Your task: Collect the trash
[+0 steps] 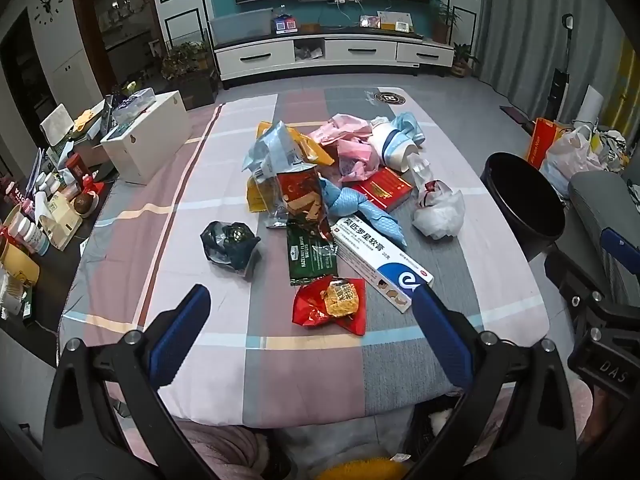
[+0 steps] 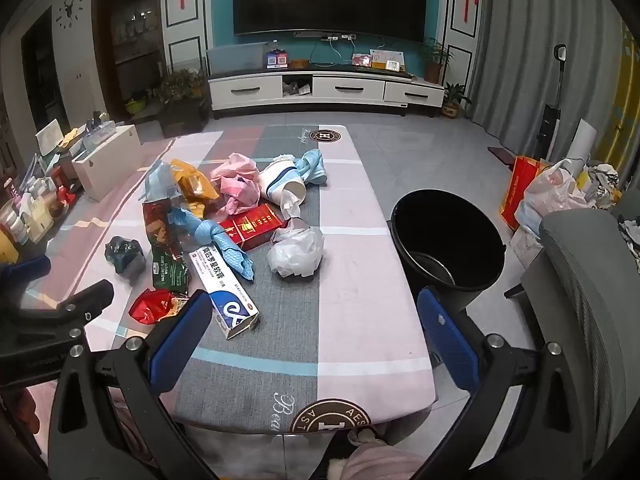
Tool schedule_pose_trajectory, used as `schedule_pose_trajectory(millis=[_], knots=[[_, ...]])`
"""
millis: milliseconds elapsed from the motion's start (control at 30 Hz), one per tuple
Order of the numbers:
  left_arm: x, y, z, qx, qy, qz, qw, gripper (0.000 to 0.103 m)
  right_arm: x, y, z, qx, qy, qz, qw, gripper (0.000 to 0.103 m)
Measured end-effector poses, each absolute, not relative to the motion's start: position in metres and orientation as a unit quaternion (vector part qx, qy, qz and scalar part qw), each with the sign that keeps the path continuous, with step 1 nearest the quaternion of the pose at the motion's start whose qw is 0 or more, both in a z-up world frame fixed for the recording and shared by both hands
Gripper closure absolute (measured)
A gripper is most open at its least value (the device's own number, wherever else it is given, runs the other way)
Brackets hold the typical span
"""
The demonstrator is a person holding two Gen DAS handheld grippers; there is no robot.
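Low table under a pink, grey and white checked cloth (image 1: pixel 188 200); trash heaped on its middle. Left gripper (image 1: pixel 308 316) hovers over the near edge, blue-padded jaws wide apart, nothing between them. Right gripper (image 2: pixel 316 320) likewise spread and empty, over the cloth's near right part.

Nearest the left gripper: a crumpled red snack wrapper (image 1: pixel 332 304), its yellow print unreadable. Beside it a long white-and-blue carton (image 1: pixel 380 264), its near end cut off behind the left gripper's right finger (image 1: pixel 440 340). Behind these: a dark green foil wafer packet (image 1: pixel 310 252), a knotted light-blue cloth (image 1: pixel 352 204), a flat red box (image 1: pixel 386 188), a crumpled pink plastic bag (image 1: pixel 348 148), and a tipped white paper cup with blue stripes (image 1: pixel 394 148). A dark teal crumpled wrapper (image 1: pixel 230 242) lies apart on the left; a white plastic bag (image 2: pixel 296 252) on the right.

Round black bin (image 2: pixel 444 240) stands on the floor just beside the table's right edge; its inside is too dark to read. Lower pile items overlap; several cannot be identified.
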State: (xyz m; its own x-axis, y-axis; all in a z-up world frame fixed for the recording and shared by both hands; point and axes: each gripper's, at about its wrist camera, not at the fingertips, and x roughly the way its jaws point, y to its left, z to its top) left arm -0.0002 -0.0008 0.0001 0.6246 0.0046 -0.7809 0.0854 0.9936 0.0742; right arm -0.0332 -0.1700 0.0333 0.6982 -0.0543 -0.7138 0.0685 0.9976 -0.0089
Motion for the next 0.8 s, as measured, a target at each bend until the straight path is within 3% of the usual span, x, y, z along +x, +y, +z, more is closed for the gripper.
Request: schedule_pose_trajectory(millis=[800], knots=[[0.002, -0.005, -0.011, 0.058, 0.438, -0.029, 0.897, 0.003, -0.027, -0.171, 0.024, 0.009, 0.39, -0.035, 0.92, 0.002]])
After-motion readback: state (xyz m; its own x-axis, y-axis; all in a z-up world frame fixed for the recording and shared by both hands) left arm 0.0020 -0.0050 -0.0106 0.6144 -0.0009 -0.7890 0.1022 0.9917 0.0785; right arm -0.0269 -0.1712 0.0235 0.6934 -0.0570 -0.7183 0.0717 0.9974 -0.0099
